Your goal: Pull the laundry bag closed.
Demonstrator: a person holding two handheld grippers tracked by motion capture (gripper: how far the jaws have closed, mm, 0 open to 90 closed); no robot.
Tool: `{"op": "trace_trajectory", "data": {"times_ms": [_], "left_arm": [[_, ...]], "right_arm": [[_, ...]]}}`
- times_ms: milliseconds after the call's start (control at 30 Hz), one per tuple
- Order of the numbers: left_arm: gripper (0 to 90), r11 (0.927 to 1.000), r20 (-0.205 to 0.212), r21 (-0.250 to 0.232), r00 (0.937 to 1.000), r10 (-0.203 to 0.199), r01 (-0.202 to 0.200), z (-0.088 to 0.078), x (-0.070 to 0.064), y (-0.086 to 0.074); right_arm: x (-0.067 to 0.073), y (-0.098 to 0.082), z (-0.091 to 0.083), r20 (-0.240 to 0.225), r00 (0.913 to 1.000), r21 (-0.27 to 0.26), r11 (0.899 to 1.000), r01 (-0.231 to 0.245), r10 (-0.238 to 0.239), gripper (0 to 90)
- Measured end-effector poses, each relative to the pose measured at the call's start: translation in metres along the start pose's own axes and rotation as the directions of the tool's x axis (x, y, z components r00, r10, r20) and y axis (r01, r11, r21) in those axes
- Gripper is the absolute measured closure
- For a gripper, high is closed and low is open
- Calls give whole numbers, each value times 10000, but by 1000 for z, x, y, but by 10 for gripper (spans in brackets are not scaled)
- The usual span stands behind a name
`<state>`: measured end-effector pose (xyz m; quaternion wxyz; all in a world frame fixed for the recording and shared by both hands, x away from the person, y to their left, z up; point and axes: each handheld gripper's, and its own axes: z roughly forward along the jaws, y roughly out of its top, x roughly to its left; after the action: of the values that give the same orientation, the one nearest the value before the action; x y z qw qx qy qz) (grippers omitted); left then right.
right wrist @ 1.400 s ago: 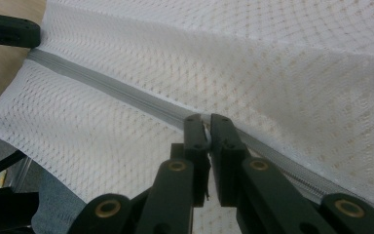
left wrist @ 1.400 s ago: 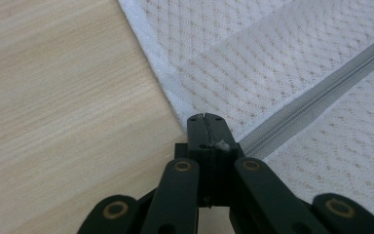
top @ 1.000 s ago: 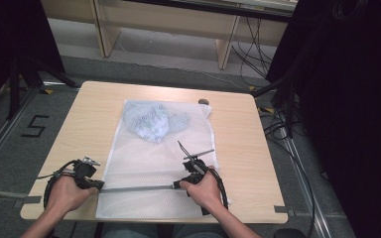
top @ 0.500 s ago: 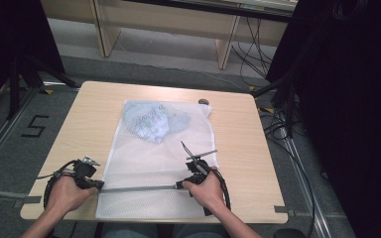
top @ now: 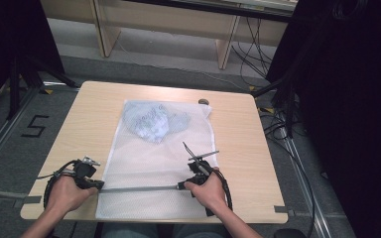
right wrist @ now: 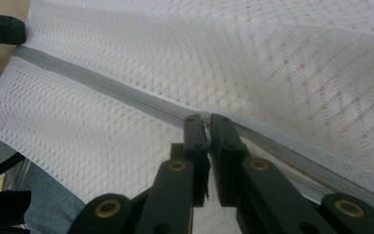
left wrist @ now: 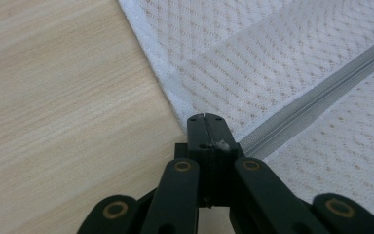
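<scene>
Left gripper [top: 93, 184] at 8 o'clock, fingers clenched on the mesh bag [top: 149, 163] edge by the zipper [top: 139, 188]. Bag lies mid-counter [top: 238, 144]. Right gripper [top: 182, 186] at 5 o'clock, fingers pinching the zipper.

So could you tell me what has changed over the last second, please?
Very little. The right tongs, shut on the grey zipper of the white mesh laundry bag, have crept slightly rightward along the zipper line. The left tongs stay clamped at the zipper's left end. The bag, the pale blue bundle inside it and the light wooden table have not moved.
</scene>
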<state>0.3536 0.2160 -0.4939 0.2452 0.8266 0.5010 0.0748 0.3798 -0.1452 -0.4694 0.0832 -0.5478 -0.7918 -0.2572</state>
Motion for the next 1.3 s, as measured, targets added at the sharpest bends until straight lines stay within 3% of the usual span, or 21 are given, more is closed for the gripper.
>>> {"op": "trace_trajectory", "data": {"times_ms": [67, 100, 133, 200, 233, 267, 300, 433, 467, 600, 667, 933, 1067, 1200, 1300], "left_arm": [[900, 9999, 50, 168, 10000, 3, -4, -1, 1, 1], [900, 9998, 44, 187, 10000, 30, -31, -1, 1, 1], [900, 10000, 4, 47, 10000, 2, -2, 0, 0, 0], [900, 10000, -32, 76, 10000, 20, -20, 0, 0, 0], [900, 9998, 32, 182, 10000, 34, -34, -1, 1, 1], [900, 9999, 56, 166, 10000, 1, -2, -1, 1, 1], [900, 9999, 51, 139, 10000, -26, 26, -1, 0, 1], [900, 9998, 45, 190, 10000, 34, -34, -1, 1, 1], [900, 9999, 50, 138, 10000, -34, 33, -1, 0, 1], [900, 9999, 51, 147, 10000, -17, 16, -1, 1, 1], [900, 9999, 46, 156, 10000, -7, 7, -1, 1, 1], [900, 9999, 56, 153, 10000, -21, 20, -1, 1, 1], [900, 9999, 60, 146, 10000, -24, 23, -1, 1, 1], [900, 9999, 99, 146, 9999, -25, 24, -1, 1, 1], [900, 9999, 63, 152, 10000, -29, 28, -1, 1, 1]], "right_arm": [[-1, 0, -1, -11, 10000, -21, 10000, 24, -24, 869], [-4, 0, 1, -27, 9992, -292, 9988, 399, -400, 869], [-3, -1, -1, 48, 10000, -159, 9999, 5, -5, 869], [-4, -1, -3, 39, 10000, 34, 10000, -30, 30, 869], [-7, -1, -1, 36, 9991, -335, 9986, 413, -412, 869], [-8, -1, -1, -12, 9989, -350, 9983, 471, -471, 869], [-4, -1, -4, 6, 9997, -1, 9997, -238, 238, 869], [-8, -2, -4, 99, 9999, -101, 9999, -68, 69, 869], [-5, -2, -6, -117, 9989, 141, 9989, -449, 450, 869], [-9, -3, -7, -116, 9996, 12, 9997, -250, 250, 869], [-9, -4, -8, -38, 9988, 82, 9988, -486, 487, 869], [-13, -3, -12, 44, 9991, 91, 9991, -413, 413, 869], [-14, -4, -13, -173, 9979, 223, 9978, -625, 629, 869], [-18, -4, -14, -121, 9993, 176, 9992, -363, 365, 869], [-17, -5, -15, 40, 9977, 128, 9976, -680, 680, 869]]}}
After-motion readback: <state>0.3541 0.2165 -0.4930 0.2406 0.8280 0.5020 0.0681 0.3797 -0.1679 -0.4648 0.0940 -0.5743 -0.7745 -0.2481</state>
